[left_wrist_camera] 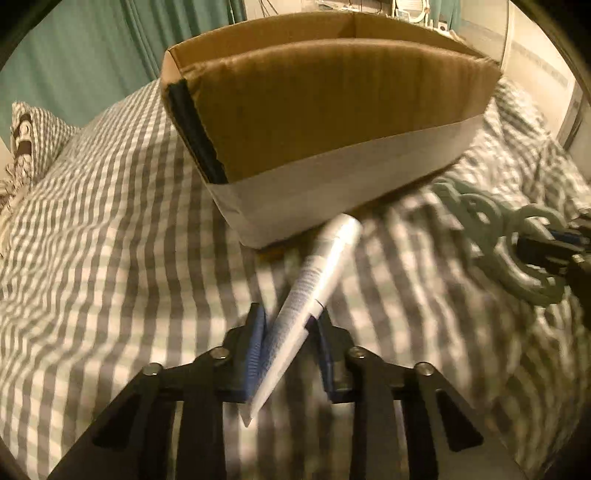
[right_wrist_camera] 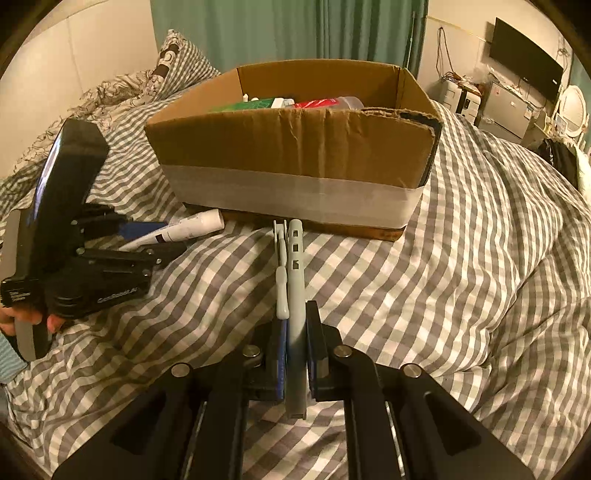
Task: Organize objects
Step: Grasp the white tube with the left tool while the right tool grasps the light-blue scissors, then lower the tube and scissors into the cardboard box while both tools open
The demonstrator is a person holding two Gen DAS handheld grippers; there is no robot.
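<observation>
The left gripper (left_wrist_camera: pixel 286 332) clamps a white squeezable plastic tube (left_wrist_camera: pixel 321 273); the right gripper (right_wrist_camera: pixel 295 332) pinches a grey-green plastic ringed rack (probably a hanger) (right_wrist_camera: pixel 293 280). Both rest on the gingham duvet (right_wrist_camera: pixel 461 295); lift clear of the near wall before releasing into the brown cardboard box (right_wrist_camera: pixel 295 147) at 12 o'clock.

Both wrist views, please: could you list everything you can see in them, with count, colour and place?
Cardboard box: one, brown with a pale band around its base, on the bed.
Items in the box: several, green, white and red, only their tops show.
Tube: one, white, lying in front of the box, between the left gripper's fingers.
Plastic ring piece: one, grey-green, right of the tube, clamped in the right gripper.
Bedcover: one, grey and white check, under everything.
Pillow: one, check, behind the box.
Curtain: green, at the back.
Left gripper: black, blue pads.
Right gripper: black, blue pads.
</observation>
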